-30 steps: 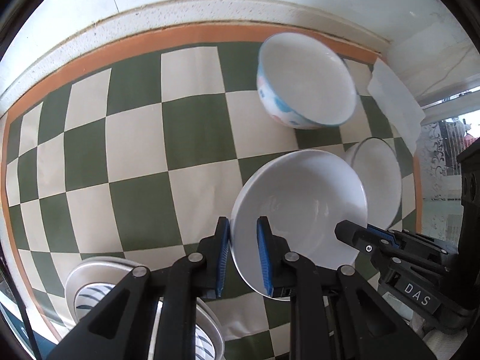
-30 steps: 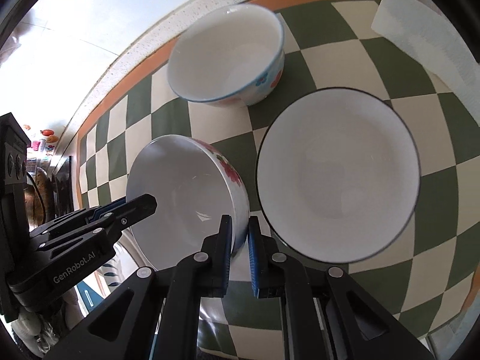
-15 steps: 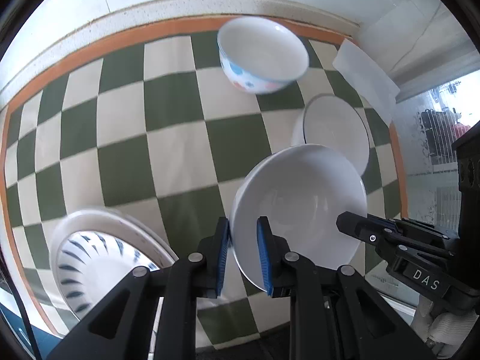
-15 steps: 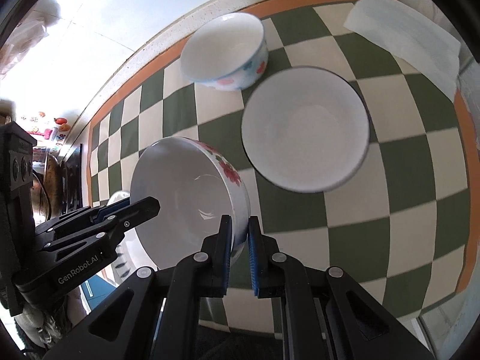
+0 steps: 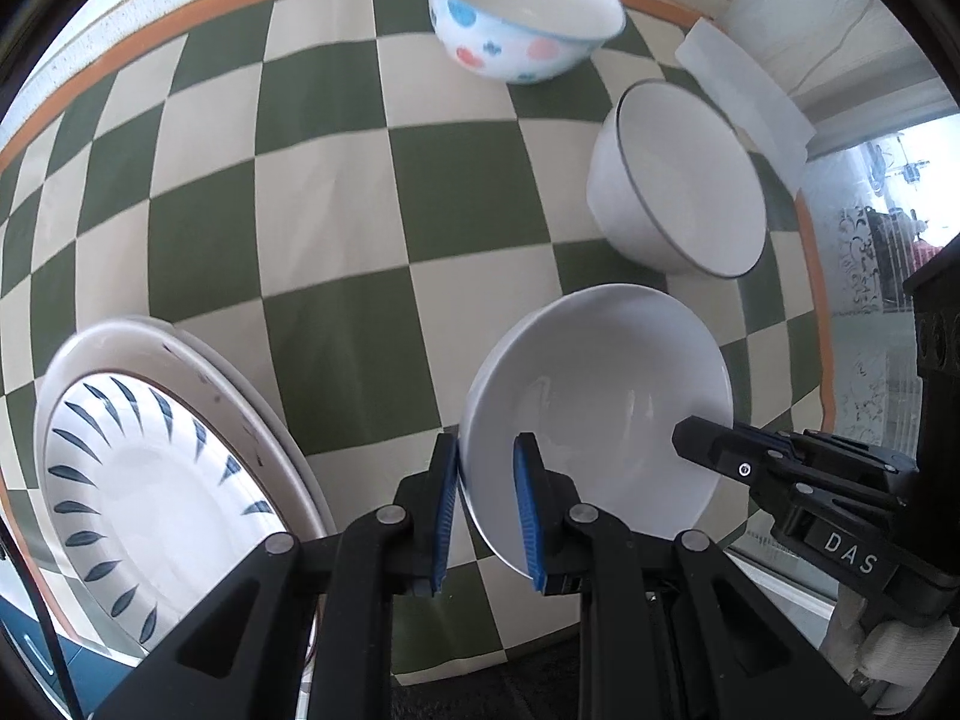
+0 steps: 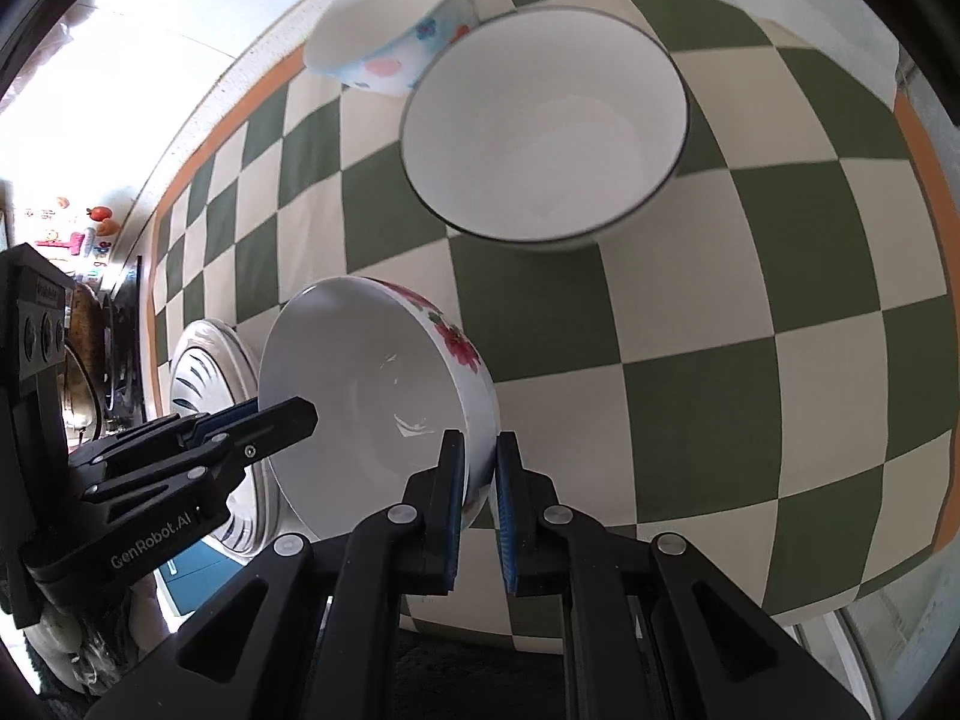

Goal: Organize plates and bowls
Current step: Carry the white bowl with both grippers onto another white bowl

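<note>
Left wrist view: the left gripper [image 5: 485, 507] has its fingers [image 5: 445, 510] nearly closed on the near rim of the flowered bowl [image 5: 600, 420], one pad outside the wall and one inside.
Right wrist view: the right gripper [image 6: 479, 501] pinches the opposite rim of the same bowl between its fingers [image 6: 451, 510], almost fully closed; red flowers show on the outer wall just ahead of the pads.
Bowl's place: held tilted between both grippers, above the checkered counter [image 5: 336, 204].
Ahead of the fingers: a black-rimmed bowl [image 6: 543, 120] stands upright on the counter, and a dotted bowl [image 5: 522, 18] stands beyond it by the orange border.
Left of the left fingers: a stack of plates [image 5: 150, 468], the top one with blue leaf marks.
</note>
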A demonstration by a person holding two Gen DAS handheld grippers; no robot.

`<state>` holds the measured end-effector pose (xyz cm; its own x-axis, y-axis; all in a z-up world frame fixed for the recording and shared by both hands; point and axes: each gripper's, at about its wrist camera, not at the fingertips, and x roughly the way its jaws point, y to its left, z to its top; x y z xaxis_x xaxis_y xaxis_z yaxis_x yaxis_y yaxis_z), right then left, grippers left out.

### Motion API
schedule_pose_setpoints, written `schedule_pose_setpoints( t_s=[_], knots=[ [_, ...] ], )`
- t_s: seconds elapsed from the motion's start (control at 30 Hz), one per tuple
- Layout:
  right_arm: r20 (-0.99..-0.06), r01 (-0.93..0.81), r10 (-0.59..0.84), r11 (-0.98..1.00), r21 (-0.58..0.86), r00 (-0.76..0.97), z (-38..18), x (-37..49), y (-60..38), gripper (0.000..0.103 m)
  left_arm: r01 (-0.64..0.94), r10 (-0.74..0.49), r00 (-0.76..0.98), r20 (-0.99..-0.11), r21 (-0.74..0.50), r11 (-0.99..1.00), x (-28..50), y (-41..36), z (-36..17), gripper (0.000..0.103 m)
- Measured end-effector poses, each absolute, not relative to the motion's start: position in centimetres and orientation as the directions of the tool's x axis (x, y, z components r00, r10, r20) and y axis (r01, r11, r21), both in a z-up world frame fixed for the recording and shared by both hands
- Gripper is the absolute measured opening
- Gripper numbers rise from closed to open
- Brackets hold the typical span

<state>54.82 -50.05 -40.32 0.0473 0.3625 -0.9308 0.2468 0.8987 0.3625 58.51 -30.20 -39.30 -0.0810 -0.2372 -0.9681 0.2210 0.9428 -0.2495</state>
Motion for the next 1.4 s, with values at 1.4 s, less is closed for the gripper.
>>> schedule_pose_setpoints(
  t_s=[1.4],
  knots=[
    [-0.918, 0.365, 0.366, 0.842, 0.396, 0.152, -41.9, 63.9, -61.3, 0.038, 0.182, -0.291, -0.137, -0.947, -0.313, 0.932, 70.9, -39.5, -41.3, 0.021]
  ],
)
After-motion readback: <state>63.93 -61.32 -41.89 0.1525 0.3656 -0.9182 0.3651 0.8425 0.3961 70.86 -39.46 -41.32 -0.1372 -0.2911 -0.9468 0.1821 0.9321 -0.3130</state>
